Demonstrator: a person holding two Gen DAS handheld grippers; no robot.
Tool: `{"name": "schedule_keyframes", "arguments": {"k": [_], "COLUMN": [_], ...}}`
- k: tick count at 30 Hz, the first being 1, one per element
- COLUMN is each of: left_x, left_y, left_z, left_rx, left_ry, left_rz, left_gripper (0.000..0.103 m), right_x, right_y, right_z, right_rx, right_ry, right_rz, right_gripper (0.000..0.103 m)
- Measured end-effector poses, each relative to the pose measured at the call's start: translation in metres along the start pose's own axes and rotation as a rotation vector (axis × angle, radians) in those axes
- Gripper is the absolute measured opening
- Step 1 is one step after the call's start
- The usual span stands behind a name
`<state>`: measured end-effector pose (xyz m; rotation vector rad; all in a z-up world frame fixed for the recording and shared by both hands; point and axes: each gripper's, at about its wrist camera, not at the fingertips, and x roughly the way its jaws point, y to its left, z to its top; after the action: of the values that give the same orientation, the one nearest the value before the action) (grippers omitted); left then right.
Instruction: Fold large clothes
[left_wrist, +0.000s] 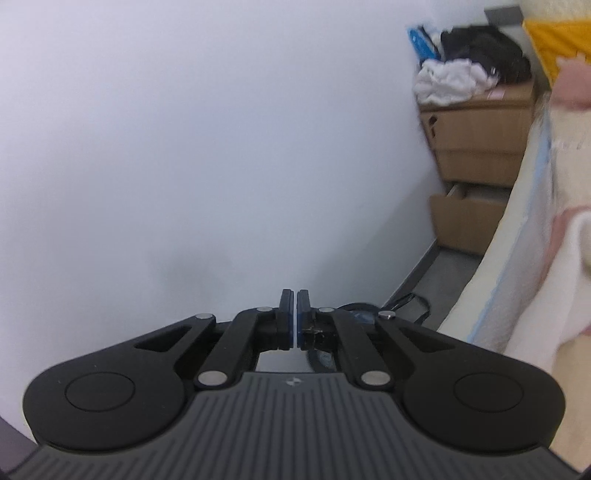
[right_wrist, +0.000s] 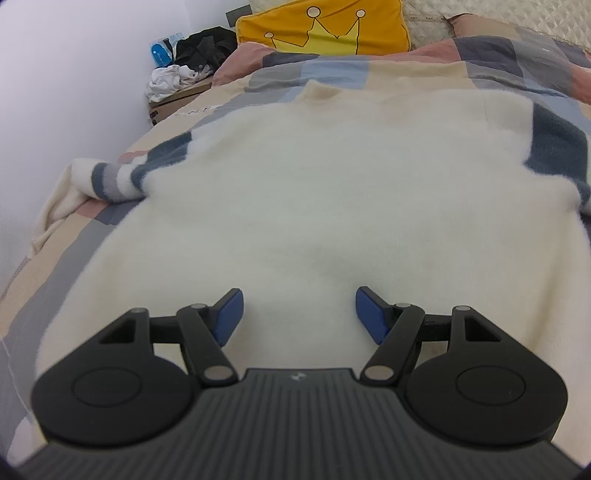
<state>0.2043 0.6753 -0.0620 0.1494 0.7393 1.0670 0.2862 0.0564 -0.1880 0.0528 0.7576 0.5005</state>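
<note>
A cream fleece sweater (right_wrist: 314, 192) with navy-and-white striped sleeves lies flat on the bed, neck toward the far pillows. Its left sleeve (right_wrist: 122, 177) is bunched at the bed's left edge; the right sleeve (right_wrist: 557, 147) runs off the frame. My right gripper (right_wrist: 298, 314) is open just above the sweater's lower body, near the hem. My left gripper (left_wrist: 296, 317) is shut and empty, pointing at the white wall beside the bed. A white fold of cloth (left_wrist: 565, 280) shows at the right edge of the left wrist view.
A patchwork bedspread (right_wrist: 66, 258) covers the bed. A yellow crown pillow (right_wrist: 325, 29) lies at the head. Cardboard boxes (left_wrist: 480, 136) against the wall hold black and white clothes (left_wrist: 465, 70). A black cable (left_wrist: 413, 306) lies on the floor between wall and bed.
</note>
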Motion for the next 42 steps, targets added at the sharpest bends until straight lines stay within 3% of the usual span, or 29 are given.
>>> {"name": "schedule_keyframes", "arguments": {"k": [4, 12, 14, 16, 22, 26, 28, 29, 30, 33, 39, 42], "left_x": [0.002, -0.003, -0.005, -0.01, -0.01, 0.009, 0.016, 0.016, 0.016, 0.014, 0.006, -0.003], "left_y": [0.008, -0.033, -0.051, -0.069, -0.111, -0.13, -0.133, -0.133, -0.134, -0.129, -0.118, -0.097], "left_z": [-0.012, -0.039, -0.04, -0.042, -0.051, -0.054, -0.055, -0.056, -0.055, -0.047, -0.003, 0.024], "left_rx": [-0.111, -0.159, -0.149, -0.106, 0.0, 0.043, 0.044, 0.045, 0.046, 0.048, 0.1, 0.066], "left_ry": [0.065, 0.104, 0.111, 0.107, 0.106, 0.118, 0.122, 0.109, 0.09, 0.06, -0.026, -0.032], "left_rz": [-0.129, -0.393, -0.454, -0.476, -0.445, -0.315, -0.284, -0.273, -0.249, -0.198, -0.078, -0.11], "left_gripper": [0.002, 0.004, 0.015, 0.045, 0.049, 0.049, 0.047, 0.043, 0.025, 0.01, 0.008, 0.008], "right_x": [0.001, 0.002, 0.002, 0.002, 0.002, 0.003, 0.005, 0.005, 0.006, 0.007, 0.008, 0.007], "right_y": [0.0, -0.003, -0.003, -0.003, -0.007, -0.009, -0.009, -0.008, -0.008, -0.008, -0.009, -0.009], "right_z": [0.0, 0.0, 0.0, 0.0, 0.0, 0.0, -0.001, -0.001, -0.001, -0.001, 0.0, -0.001], "right_rx": [0.001, 0.012, 0.011, 0.014, 0.029, 0.044, 0.046, 0.046, 0.045, 0.045, 0.049, 0.049], "right_ry": [0.001, 0.003, 0.005, 0.005, 0.007, 0.008, 0.012, 0.012, 0.011, 0.012, 0.01, 0.009], "right_rz": [-0.001, 0.003, 0.002, 0.004, 0.012, 0.017, 0.014, 0.012, 0.01, 0.007, 0.008, 0.006], "right_gripper": [0.07, 0.069, 0.069, 0.069, 0.069, 0.069, 0.069, 0.069, 0.069, 0.069, 0.07, 0.07]}}
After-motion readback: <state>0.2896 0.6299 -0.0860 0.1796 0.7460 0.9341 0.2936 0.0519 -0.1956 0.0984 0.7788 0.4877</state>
